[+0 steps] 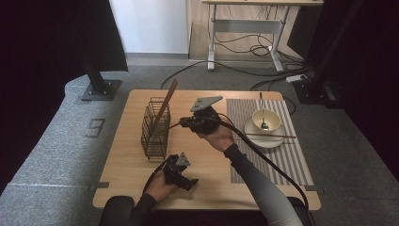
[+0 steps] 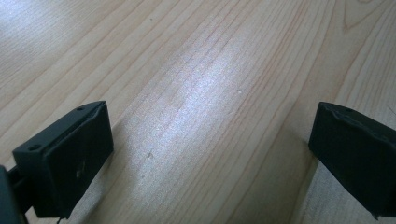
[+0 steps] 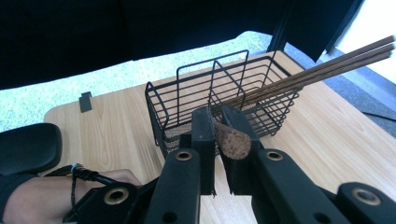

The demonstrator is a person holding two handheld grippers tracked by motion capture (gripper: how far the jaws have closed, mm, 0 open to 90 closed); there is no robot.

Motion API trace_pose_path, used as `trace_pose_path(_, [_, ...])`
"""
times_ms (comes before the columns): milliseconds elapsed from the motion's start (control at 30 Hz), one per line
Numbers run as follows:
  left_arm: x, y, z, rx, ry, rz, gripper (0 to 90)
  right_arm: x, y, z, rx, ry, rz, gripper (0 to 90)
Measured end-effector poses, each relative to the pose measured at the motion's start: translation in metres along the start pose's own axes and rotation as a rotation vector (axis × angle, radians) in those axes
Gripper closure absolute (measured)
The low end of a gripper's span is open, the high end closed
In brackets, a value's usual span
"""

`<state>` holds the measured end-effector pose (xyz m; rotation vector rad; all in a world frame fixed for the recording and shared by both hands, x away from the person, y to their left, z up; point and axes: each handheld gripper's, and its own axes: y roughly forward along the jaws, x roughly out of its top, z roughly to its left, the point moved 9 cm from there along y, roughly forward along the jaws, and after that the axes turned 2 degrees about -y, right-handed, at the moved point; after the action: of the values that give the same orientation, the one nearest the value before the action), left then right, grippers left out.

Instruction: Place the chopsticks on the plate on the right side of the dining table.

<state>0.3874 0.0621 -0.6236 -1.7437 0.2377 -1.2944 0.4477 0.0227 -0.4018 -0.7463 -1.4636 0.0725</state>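
Right gripper (image 3: 217, 133): jaws clamped on the butt end of a long dark-brown wooden chopstick bundle (image 3: 322, 70), which slants up out of the black wire-mesh basket (image 3: 187, 100) standing at the left part of the light wooden table (image 1: 122, 165), the gripper held just beside the basket's right side in the high view. Left gripper (image 2: 210, 140): jaws spread wide with nothing between them, resting low over bare tabletop near the front edge. Also present: striped grey placemat (image 1: 282, 160) at the right, bearing a cream bowl (image 1: 273, 117) with a metal spoon (image 1: 262, 110) on a white saucer (image 1: 254, 136), a single brown chopstick (image 1: 270, 135) lying across the saucer.
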Motion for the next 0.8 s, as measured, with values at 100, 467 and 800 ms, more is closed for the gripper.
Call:
trace_pose_path(100, [0.000, 0.000, 0.000, -0.001, 0.001, 0.000, 0.0, 0.004, -0.010, -0.002, -0.004, -0.001, -0.015, 83.1])
trace_pose_path(467, [0.000, 0.000, 0.000, -0.001, -0.002, -0.003, 0.0, 0.009, -0.051, -0.016, -0.058, 0.006, -0.048, 83.1])
trace_pose_path(800, [0.001, 0.000, 0.000, 0.002, -0.002, -0.003, 0.1, -0.005, -0.074, -0.024, -0.098, 0.013, -0.054, 83.2])
